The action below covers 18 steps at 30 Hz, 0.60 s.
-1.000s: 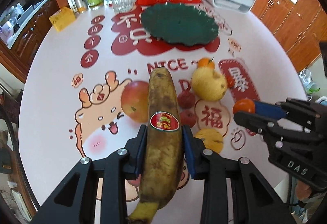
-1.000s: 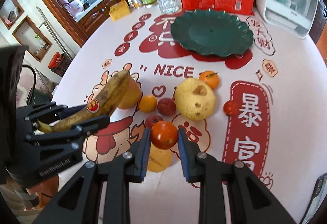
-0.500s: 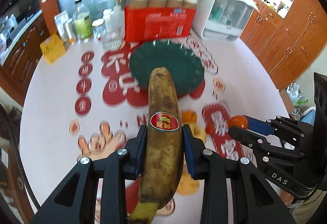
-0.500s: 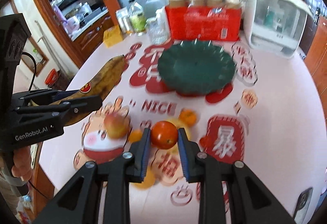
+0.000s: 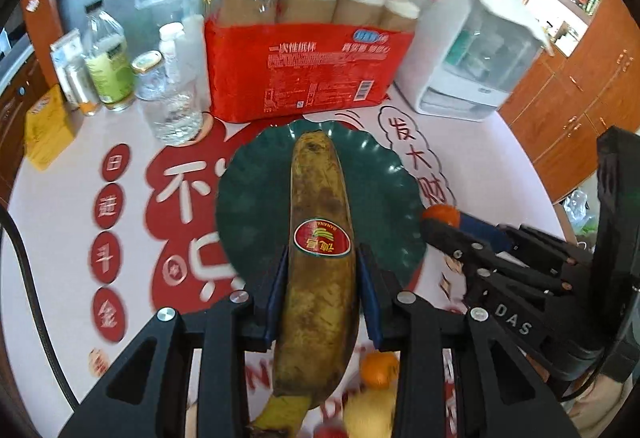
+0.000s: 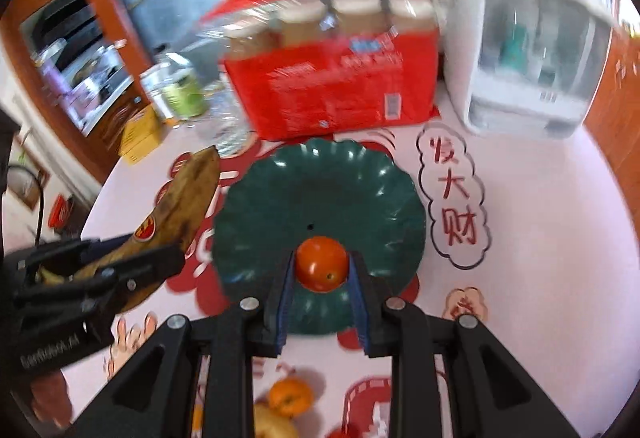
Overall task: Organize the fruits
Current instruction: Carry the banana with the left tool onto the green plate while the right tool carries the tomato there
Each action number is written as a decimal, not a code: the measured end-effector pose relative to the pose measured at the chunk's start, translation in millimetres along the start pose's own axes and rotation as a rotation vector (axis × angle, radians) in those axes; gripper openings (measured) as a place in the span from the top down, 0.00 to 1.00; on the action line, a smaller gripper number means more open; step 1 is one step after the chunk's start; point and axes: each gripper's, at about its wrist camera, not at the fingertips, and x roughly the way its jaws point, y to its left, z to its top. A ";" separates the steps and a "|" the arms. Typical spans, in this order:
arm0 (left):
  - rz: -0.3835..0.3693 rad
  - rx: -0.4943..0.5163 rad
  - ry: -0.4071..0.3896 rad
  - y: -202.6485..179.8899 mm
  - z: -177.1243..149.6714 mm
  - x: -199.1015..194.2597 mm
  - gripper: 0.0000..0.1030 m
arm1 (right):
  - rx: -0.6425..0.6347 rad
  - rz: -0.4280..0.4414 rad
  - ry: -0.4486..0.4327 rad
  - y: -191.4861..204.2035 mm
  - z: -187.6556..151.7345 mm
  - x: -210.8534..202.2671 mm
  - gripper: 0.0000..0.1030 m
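**Banana and tomato held over the green plate**

Writing. The banana (image 5: 320, 266) carries an oval red sticker whose curved lettering reads "BANANAS"; the characters beneath it are too small to read. The right gripper (image 5: 442, 224), seen from the left wrist view, bears the letters "DAS" on its side. The left gripper (image 6: 168, 238), seen from the right wrist view, bears a blurred name that cannot be read with certainty. The red pack of paper cups (image 5: 300, 66) shows white Chinese print and a barcode. The desk (image 5: 60, 230) cover has red Chinese characters, among them 发大财 beside the plate.

Hidden or unclear. The right wrist view is smeared by motion, so the bottles and the white appliance (image 6: 532, 50) at the back lack detail. Loose fruit at the lower edge of both views, including an orange (image 6: 290, 396) and a yellow fruit (image 5: 368, 414), is cut off and blurred. The banana's stem end runs out of frame.

Task items and jaws. The left jaws are clamped on the banana at its middle, its tip projecting forward over the scalloped green plate (image 5: 384, 190). The right jaws are clamped narrowly on a red tomato (image 6: 322, 264), held above the near part of the plate. Whether either fruit touches the plate cannot be told.
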 end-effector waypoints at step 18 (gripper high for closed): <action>-0.010 -0.037 0.103 6.1 10.9 132.8 0.66 | 0.019 -0.035 0.115 -29.7 -8.3 95.4 0.73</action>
